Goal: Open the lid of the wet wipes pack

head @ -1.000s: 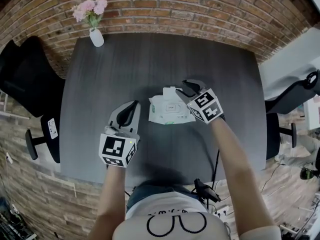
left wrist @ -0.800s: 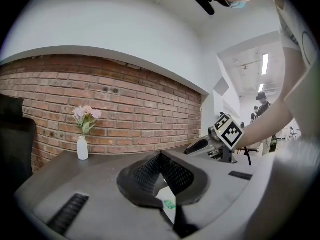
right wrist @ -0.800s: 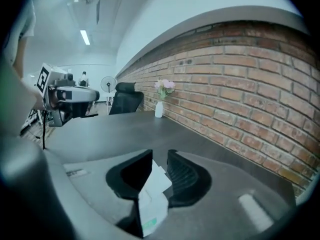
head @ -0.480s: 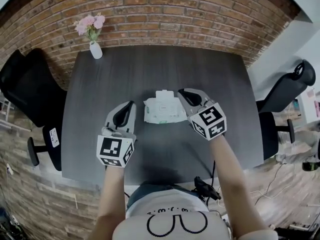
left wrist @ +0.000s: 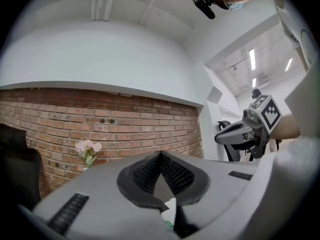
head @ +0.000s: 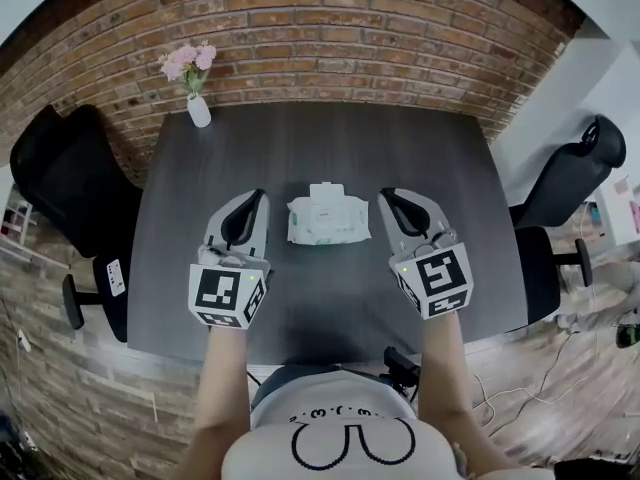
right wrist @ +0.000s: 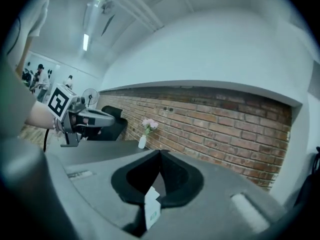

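The pack [head: 325, 220] lies flat at the centre of the head view on the dark table [head: 300, 148]. Its white lid [head: 327, 190] is flipped back at the upper edge, toward the brick wall [head: 330, 38]. The left gripper [head: 254, 197] is just left of the pack and the right gripper [head: 386, 195] just right of it. Neither touches the pack, and both point toward the top of the frame. In the left gripper view the jaws are clenched tip to tip with nothing held; a sliver of the pack shows through the gap low in the frame. In the right gripper view the jaws are likewise pressed together and empty, with a strip of the pack showing below them. A white vase [head: 199, 111] with pink flowers stands at the table's upper left corner. A black chair [head: 60, 173] sits at the left edge and another chair [head: 575, 173] at the right edge.
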The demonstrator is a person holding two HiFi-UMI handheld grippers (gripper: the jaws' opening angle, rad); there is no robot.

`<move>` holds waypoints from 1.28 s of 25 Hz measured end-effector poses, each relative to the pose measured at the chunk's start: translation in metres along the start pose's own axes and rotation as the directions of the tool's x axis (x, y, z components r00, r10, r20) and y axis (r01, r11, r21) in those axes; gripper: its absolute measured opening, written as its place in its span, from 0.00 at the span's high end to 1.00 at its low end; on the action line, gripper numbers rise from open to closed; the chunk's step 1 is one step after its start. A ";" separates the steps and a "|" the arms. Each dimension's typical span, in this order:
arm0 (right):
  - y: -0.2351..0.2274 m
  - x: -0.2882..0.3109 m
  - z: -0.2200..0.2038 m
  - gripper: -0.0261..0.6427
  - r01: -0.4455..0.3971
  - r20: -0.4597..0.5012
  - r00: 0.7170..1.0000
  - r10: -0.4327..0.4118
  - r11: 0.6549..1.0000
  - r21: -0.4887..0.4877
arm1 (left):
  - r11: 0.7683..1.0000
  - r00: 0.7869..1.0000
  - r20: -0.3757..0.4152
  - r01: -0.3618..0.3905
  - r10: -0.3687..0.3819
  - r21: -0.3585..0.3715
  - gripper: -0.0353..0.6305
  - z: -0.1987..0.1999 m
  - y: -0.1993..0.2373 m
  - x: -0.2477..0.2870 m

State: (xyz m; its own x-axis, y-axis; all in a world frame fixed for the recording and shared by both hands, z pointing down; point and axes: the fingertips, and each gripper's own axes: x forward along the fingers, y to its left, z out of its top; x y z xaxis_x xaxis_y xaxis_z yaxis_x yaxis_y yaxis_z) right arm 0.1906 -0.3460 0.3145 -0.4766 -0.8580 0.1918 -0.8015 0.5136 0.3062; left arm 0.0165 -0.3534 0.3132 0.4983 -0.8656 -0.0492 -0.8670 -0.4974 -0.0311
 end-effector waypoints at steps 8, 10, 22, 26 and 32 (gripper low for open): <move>-0.010 -0.042 0.038 0.96 0.101 0.135 0.985 -0.109 0.993 0.066 | 0.998 0.998 0.066 -0.005 0.002 0.055 0.95 0.033 -0.015 -0.006; -0.010 -0.046 0.039 0.96 0.103 0.136 0.984 -0.112 0.992 0.069 | 0.998 0.997 0.072 -0.012 0.007 0.063 0.95 0.037 -0.016 -0.007; -0.009 -0.051 0.041 0.96 0.103 0.131 0.985 -0.112 0.992 0.073 | 0.997 0.994 0.095 -0.058 0.052 0.060 0.95 0.047 -0.010 -0.017; -0.008 -0.047 0.042 0.96 0.096 0.131 0.986 -0.104 0.993 0.065 | 0.997 0.994 0.095 -0.055 0.049 0.063 0.95 0.048 -0.010 -0.017; -0.010 -0.044 0.044 0.96 0.095 0.128 0.986 -0.102 0.993 0.064 | 0.996 0.995 0.092 -0.052 0.046 0.066 0.95 0.047 -0.006 -0.015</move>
State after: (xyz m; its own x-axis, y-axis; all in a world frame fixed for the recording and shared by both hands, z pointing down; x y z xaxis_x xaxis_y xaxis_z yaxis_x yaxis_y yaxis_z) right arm 0.2040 -0.3142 0.2622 -0.4345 -0.8999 0.0383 -0.8645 0.4286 0.2627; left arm 0.0148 -0.3347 0.2671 0.4562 -0.8784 -0.1424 -0.8896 -0.4467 -0.0946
